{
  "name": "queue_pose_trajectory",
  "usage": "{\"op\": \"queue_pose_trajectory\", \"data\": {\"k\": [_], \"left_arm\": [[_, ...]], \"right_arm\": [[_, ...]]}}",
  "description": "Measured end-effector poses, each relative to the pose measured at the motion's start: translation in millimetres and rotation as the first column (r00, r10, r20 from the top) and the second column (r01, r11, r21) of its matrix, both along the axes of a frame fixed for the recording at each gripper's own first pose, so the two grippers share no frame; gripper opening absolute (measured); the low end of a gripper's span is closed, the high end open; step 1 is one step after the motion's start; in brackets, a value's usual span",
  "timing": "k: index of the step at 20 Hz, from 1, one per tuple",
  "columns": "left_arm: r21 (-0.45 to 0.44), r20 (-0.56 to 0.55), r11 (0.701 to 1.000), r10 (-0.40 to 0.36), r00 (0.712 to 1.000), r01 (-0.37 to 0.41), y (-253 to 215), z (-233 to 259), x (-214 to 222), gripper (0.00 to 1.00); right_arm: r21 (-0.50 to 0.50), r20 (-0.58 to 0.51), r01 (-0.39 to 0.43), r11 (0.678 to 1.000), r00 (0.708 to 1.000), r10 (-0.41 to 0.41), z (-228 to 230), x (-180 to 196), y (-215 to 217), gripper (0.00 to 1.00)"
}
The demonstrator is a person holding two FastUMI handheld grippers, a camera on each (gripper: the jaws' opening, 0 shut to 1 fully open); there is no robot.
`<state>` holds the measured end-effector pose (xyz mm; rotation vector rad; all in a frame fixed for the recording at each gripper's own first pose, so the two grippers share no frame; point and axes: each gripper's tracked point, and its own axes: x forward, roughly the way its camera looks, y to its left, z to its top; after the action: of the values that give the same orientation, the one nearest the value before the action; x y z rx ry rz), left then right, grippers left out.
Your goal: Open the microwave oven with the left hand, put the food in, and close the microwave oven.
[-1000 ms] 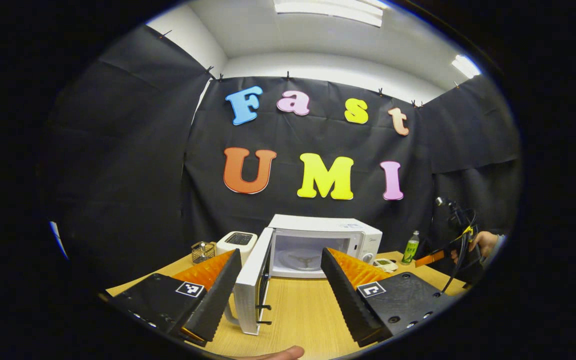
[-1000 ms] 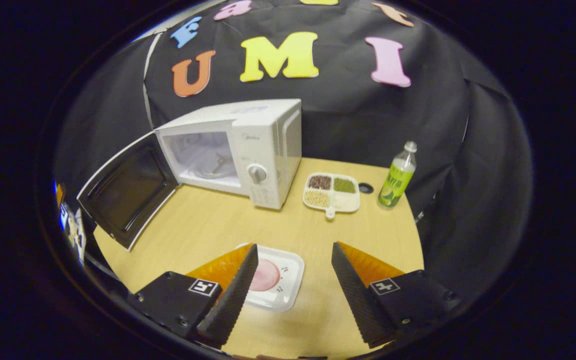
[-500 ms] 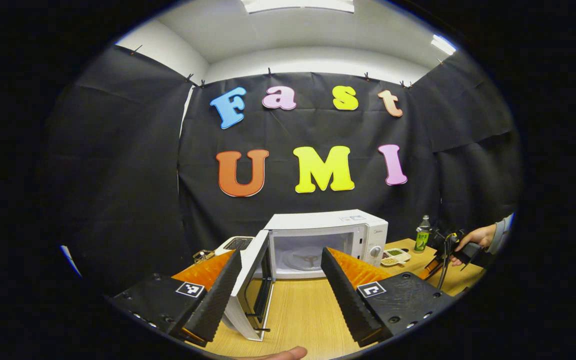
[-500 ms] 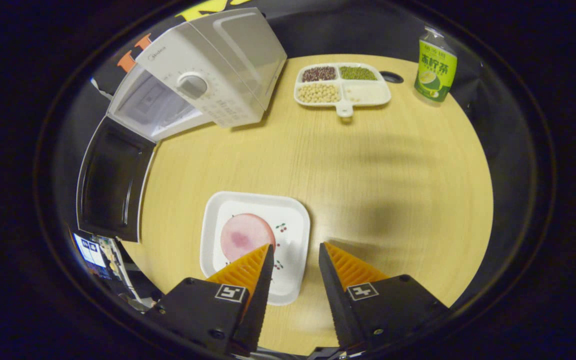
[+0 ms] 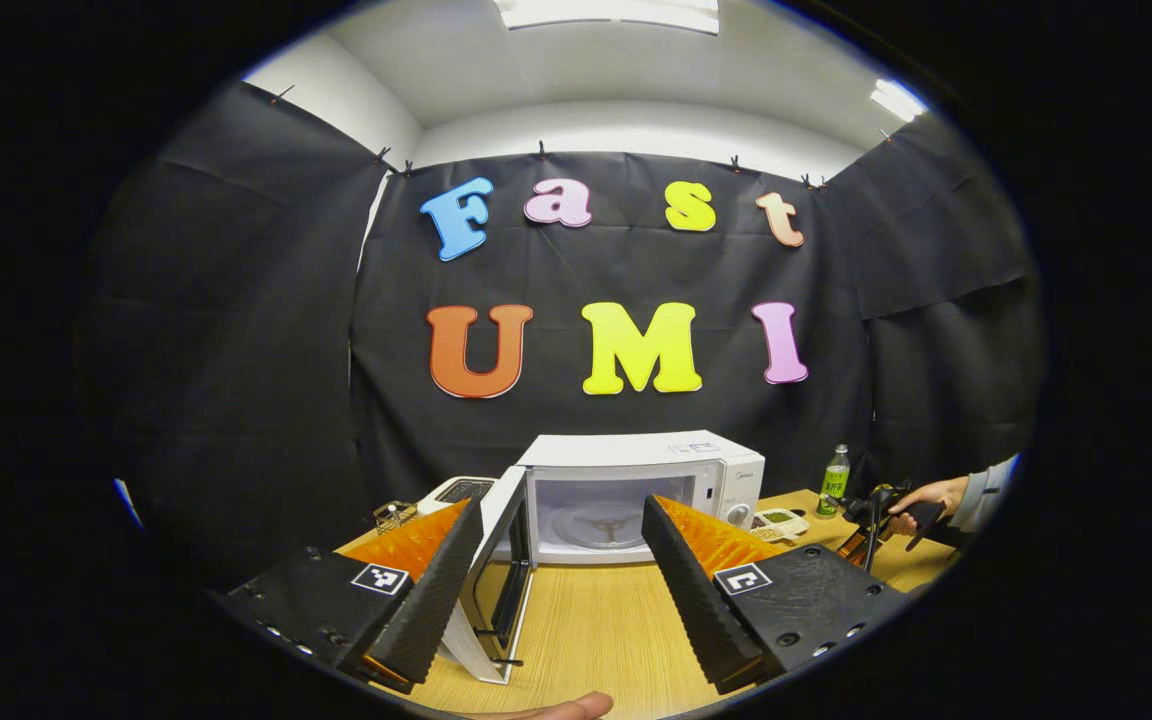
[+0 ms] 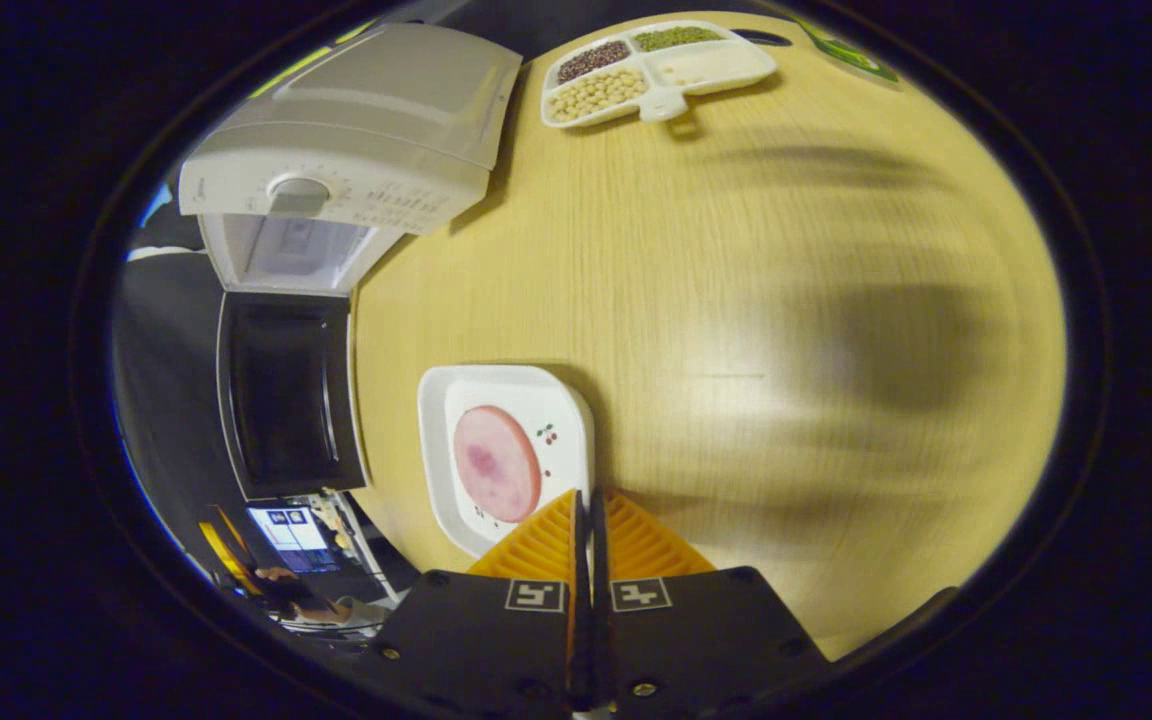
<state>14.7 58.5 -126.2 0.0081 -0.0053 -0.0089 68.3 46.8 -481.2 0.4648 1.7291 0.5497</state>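
Right gripper view: my right gripper (image 6: 591, 505) sits with its two orange fingers drawn together at the near right rim of the square white plate (image 6: 436, 440), which carries a round pink slice of food (image 6: 496, 463); the gap between the fingers is a thin dark line, and I cannot tell whether the rim lies between them or just beside them. The plate rests near the front edge of the wooden table (image 6: 736, 300), directly in front of the microwave door (image 6: 286, 395), which is swung fully open. The microwave (image 6: 356, 150) stands toward the back left of the table, its cavity facing the plate, so I judge the coming move to be a lift and a carry away from me and leftward into that opening. A divided dish of beans (image 6: 651, 65) lies at the back edge, well apart. Left gripper view: my left gripper (image 5: 561, 560) hangs wide and empty in front of the open cavity, with the door edge just beside its left finger; the right one is clearly the nearer to the food.
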Motion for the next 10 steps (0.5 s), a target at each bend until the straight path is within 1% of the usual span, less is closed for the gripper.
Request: {"op": "queue_pose_trajectory", "data": {"k": [2, 3, 4, 8, 9, 10], "left_arm": [[-0.013, -0.001, 1.000, -0.016, 1.000, 0.016, -3, 0, -1, 0.95], [-0.028, -0.002, 0.999, -0.030, 1.000, 0.030, -5, 0, -3, 0.95], [-0.041, -0.003, 0.998, -0.039, 0.999, 0.039, -5, -1, -5, 0.95], [-0.065, 0.006, 0.997, -0.031, 0.999, 0.032, 9, -2, -9, 0.95], [-0.075, 0.001, 0.997, -0.029, 1.000, 0.029, 14, -5, -10, 0.95], [-0.083, -0.011, 0.996, -0.031, 0.999, 0.030, 18, -8, -10, 0.95]], "right_arm": [[-0.003, 0.005, 0.023, 1.000, 1.000, -0.023, 0, -2, -2, 0.04], [-0.004, 0.006, 0.037, 0.999, 0.999, -0.037, 0, -2, -2, 0.00], [-0.004, 0.013, 0.048, 0.999, 0.999, -0.047, 2, -4, -1, 0.04], [-0.006, 0.070, 0.080, 0.997, 0.994, -0.079, 21, -6, 5, 0.04], [0.000, 0.087, 0.076, 0.997, 0.993, -0.076, 30, -6, 12, 0.00], [0.012, 0.106, 0.069, 0.998, 0.992, -0.070, 40, -7, 22, 0.04]]}}
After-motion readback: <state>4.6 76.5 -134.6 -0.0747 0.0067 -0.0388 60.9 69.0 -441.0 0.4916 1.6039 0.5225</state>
